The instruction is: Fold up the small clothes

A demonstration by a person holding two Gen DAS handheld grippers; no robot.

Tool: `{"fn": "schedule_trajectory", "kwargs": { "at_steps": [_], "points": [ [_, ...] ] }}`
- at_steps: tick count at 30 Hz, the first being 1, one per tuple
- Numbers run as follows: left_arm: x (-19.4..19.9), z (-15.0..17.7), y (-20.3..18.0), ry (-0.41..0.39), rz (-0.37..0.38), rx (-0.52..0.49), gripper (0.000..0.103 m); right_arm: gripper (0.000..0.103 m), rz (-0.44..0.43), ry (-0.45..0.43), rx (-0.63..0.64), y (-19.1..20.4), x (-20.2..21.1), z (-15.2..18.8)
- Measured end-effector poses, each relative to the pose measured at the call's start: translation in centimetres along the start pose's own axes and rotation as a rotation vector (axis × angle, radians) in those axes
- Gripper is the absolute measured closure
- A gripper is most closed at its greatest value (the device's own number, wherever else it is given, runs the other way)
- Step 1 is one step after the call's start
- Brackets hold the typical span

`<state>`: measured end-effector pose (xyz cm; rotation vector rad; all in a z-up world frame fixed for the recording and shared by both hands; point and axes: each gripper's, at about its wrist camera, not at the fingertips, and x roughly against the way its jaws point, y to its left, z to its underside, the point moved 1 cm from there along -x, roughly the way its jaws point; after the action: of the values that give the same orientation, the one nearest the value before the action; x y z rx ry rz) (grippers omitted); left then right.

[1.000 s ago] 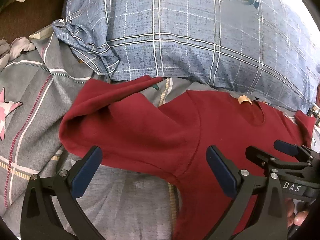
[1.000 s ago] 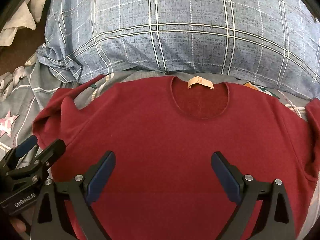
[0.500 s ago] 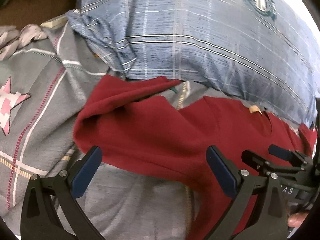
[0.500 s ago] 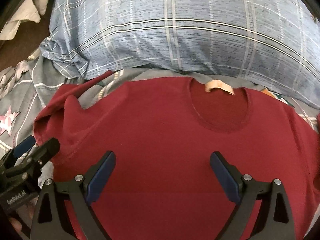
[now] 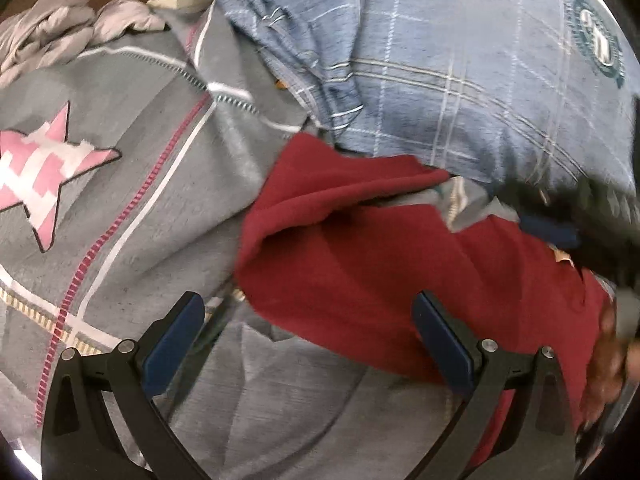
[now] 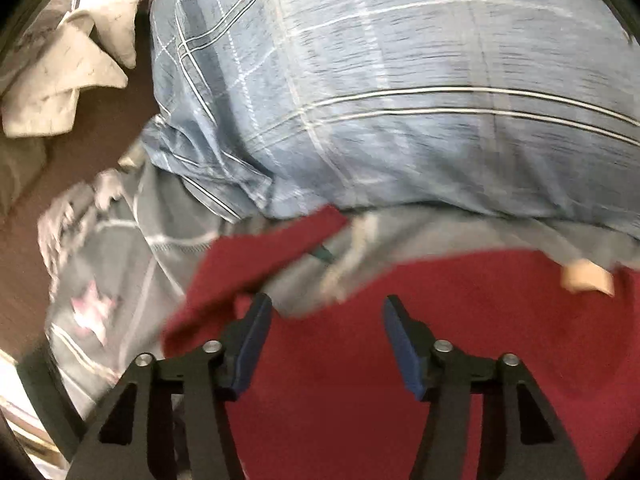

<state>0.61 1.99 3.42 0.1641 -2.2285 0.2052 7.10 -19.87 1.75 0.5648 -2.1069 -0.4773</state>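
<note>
A small dark red shirt lies flat on the grey patterned bedsheet, its left sleeve rumpled and folded over. My left gripper is open and empty, hovering just below the sleeve's lower edge. The right gripper shows blurred at the right edge of the left wrist view, over the collar area. In the right wrist view the shirt fills the lower half, its tan neck label at the right. My right gripper is open, jaws partly narrowed, above the shirt near the left shoulder and sleeve.
A large blue plaid pillow lies right behind the shirt's collar, also in the left wrist view. Pale crumpled cloth lies at the far left by a brown surface. A pink star marks the sheet at left.
Both grippers have swung left toward the sleeve. The right gripper's jaws have narrowed and it has moved forward over the shoulder. The shirt has not moved.
</note>
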Motion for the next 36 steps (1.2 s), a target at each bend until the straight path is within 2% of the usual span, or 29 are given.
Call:
{"fn": "schedule_trajectory", "kwargs": {
  "at_steps": [4, 9, 14, 17, 19, 23, 26, 29, 32, 33, 36],
  "points": [
    [-0.5, -0.1, 0.2, 0.013, -0.015, -0.002, 0.0, 0.046, -0.049, 0.062, -0.069, 0.0, -4.1, -2.2],
    [-1.1, -0.3, -0.1, 0.024, -0.007, -0.012, 0.0, 0.047, -0.103, 0.146, -0.149, 0.0, -8.6, -3.0],
    [-1.4, -0.4, -0.3, 0.027, -0.001, -0.017, 0.0, 0.062, -0.093, 0.157, -0.152, 0.1, -10.7, -3.2],
    [-1.6, -0.6, -0.3, 0.029, -0.005, -0.017, 0.0, 0.074, -0.083, 0.17, -0.149, -0.1, -11.7, -3.1],
    [-1.6, -0.7, -0.1, 0.026, -0.012, -0.016, 0.0, 0.088, -0.058, 0.161, -0.135, -0.1, -11.3, -3.4],
    [-1.1, -1.0, 0.6, 0.0, -0.018, 0.011, 0.0, 0.094, -0.072, 0.096, -0.083, 0.8, -7.4, -3.8],
    [0.0, -1.0, 0.6, -0.039, -0.006, 0.003, 0.0, 0.096, -0.093, 0.007, -0.024, 2.0, -2.2, -4.1],
    [2.0, -0.8, 0.0, -0.099, 0.109, -0.038, 0.0, 0.096, -0.088, -0.085, 0.006, 2.3, 3.0, -4.7],
    [5.0, -0.2, -1.0, -0.178, 0.306, -0.126, 0.0, 0.096, -0.066, -0.172, 0.0, 1.7, 8.4, -5.1],
    [6.1, 0.1, -1.4, -0.188, 0.393, -0.166, 0.0, 0.096, -0.062, -0.198, -0.001, 1.4, 10.2, -5.0],
    [7.3, 0.6, -1.7, -0.18, 0.532, -0.205, 0.0, 0.096, -0.014, -0.263, -0.002, 0.2, 15.1, -4.4]
  ]
}}
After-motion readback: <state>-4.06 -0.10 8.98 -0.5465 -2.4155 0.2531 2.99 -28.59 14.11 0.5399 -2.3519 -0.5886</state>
